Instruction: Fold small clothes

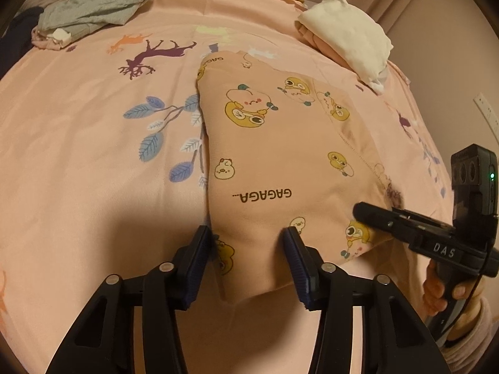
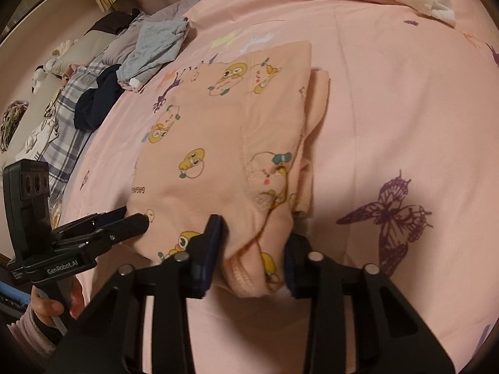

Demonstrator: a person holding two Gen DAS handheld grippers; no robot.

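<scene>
A peach garment (image 1: 274, 143) printed with cartoon ducks and "GAGAGA" lies folded on the pink bedsheet (image 1: 93, 187). Its near left corner bulges up between the pads of my left gripper (image 1: 248, 243), which press on it from both sides. In the right wrist view, my right gripper (image 2: 254, 246) is shut on a raised fold of the same garment (image 2: 218, 118) at its near right edge, with hem stitching showing between the jaws. Each gripper shows in the other's view, the right gripper (image 1: 361, 210) on the garment's right side and the left gripper (image 2: 131, 218) at its left edge.
A cream folded stack (image 1: 346, 37) sits at the far right of the bed. A grey garment (image 1: 93, 3) lies crumpled at the far left, with a dark navy one (image 2: 96, 103) and plaid bedding (image 2: 65, 137) beside it. A person's hand (image 1: 443, 290) holds each handle.
</scene>
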